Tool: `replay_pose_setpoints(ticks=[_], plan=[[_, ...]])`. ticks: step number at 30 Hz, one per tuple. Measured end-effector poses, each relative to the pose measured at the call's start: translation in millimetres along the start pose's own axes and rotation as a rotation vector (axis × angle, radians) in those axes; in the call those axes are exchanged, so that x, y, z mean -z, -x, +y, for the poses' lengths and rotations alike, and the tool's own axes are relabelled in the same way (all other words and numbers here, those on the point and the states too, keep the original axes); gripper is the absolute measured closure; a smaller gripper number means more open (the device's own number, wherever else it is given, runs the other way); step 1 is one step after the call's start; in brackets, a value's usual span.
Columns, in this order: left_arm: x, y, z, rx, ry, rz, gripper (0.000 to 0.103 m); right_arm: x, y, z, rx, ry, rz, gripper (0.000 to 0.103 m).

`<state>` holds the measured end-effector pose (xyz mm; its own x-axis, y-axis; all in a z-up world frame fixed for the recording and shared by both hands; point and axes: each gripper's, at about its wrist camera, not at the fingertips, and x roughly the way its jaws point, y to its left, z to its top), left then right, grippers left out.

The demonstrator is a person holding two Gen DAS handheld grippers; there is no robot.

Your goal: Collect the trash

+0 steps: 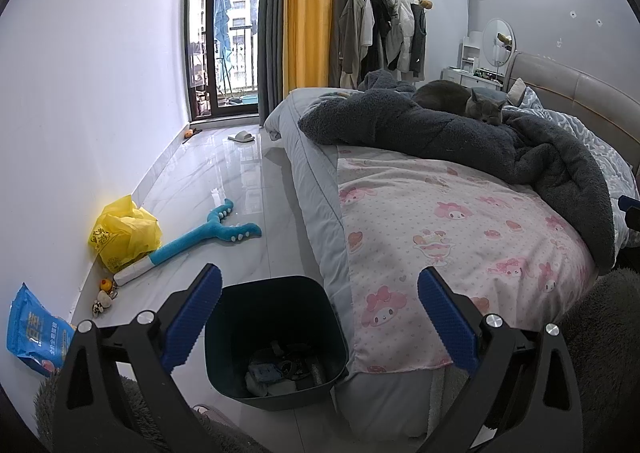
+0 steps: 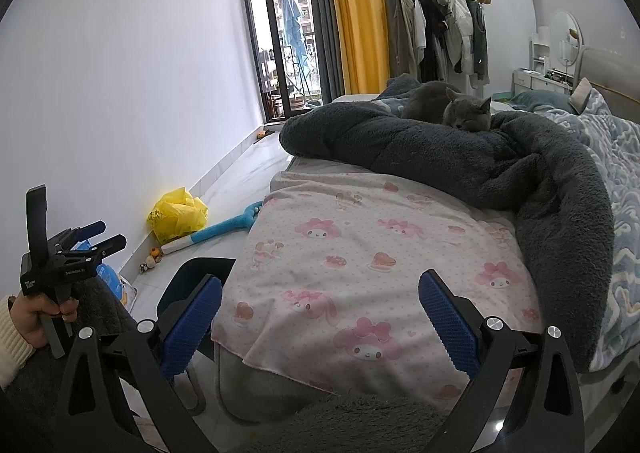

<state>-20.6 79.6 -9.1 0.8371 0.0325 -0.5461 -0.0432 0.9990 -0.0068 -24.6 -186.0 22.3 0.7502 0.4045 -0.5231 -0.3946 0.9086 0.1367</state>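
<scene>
A dark bin [image 1: 276, 337] stands on the floor beside the bed, with some rubbish at its bottom; its rim also shows in the right wrist view [image 2: 192, 277]. My left gripper [image 1: 320, 317] is open and empty, held above the bin. A crumpled yellow plastic bag [image 1: 124, 231] lies against the left wall, also in the right wrist view [image 2: 178, 215]. A blue packet [image 1: 34, 333] lies on the floor at the lower left. My right gripper [image 2: 320, 317] is open and empty above the pink patterned sheet [image 2: 360, 253]. The left gripper [image 2: 100, 239] shows at the left of the right wrist view.
A bed [image 1: 316, 193] fills the right side, with a dark fleece blanket [image 1: 440, 129] and a grey cat [image 1: 480, 105] on it. A blue plush toy [image 1: 208, 231], small toys [image 1: 105, 293] and a slipper [image 1: 241, 137] lie on the tiled floor. A clothes rack [image 1: 384, 29] stands at the back.
</scene>
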Motion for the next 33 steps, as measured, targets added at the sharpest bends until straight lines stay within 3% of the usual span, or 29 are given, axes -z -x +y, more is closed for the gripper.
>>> replay_pose_setpoints(ticks=[33], plan=[[0.1, -0.9, 1.3, 0.008, 0.002, 0.004, 0.003, -1.3, -0.2, -0.7, -0.001, 0.002, 0.002, 0.003]])
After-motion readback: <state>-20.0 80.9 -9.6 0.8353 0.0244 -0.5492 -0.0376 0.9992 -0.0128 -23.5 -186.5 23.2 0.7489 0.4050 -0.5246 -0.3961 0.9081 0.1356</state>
